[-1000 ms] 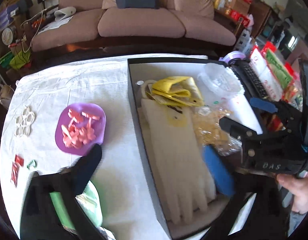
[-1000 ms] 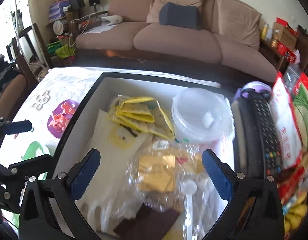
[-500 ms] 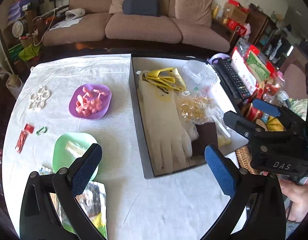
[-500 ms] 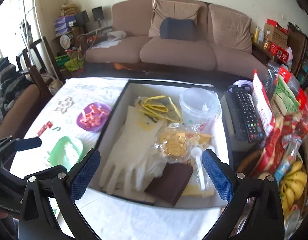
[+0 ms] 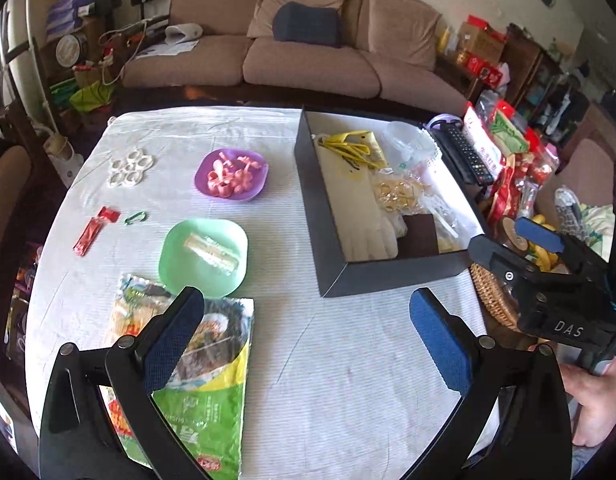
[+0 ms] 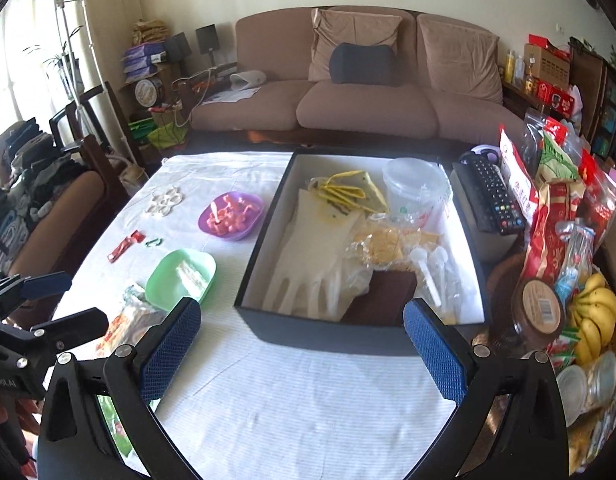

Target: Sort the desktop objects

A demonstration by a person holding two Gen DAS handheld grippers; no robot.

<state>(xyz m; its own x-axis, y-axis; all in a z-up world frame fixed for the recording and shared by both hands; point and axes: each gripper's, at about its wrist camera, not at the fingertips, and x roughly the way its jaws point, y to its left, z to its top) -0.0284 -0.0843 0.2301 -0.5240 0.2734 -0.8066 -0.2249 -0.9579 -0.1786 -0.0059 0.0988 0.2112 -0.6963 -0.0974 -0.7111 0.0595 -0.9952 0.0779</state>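
A black box (image 5: 388, 276) (image 6: 328, 334) on the white tablecloth holds white gloves (image 6: 308, 256), a yellow packet (image 6: 348, 192), a clear cup (image 6: 414, 188), a bag of snacks and a brown pad. Left of it stand a purple dish (image 5: 230, 175) with pink clips and a green dish (image 5: 205, 256) with a wrapped item. A green snack bag (image 5: 195, 380) lies at the near left. My left gripper (image 5: 308, 340) is open and empty above the near cloth. My right gripper (image 6: 301, 344) is open and empty before the box.
A red sachet (image 5: 93, 230), a green clip (image 5: 135, 218) and a white ring holder (image 5: 129, 166) lie at the far left. A remote (image 6: 488, 196), snack bags, a jar and bananas (image 6: 592, 320) crowd the right edge. A sofa stands behind the table.
Both grippers have pulled back and up from over the box toward the near table edge, so the whole table shows. Both stay open and empty.
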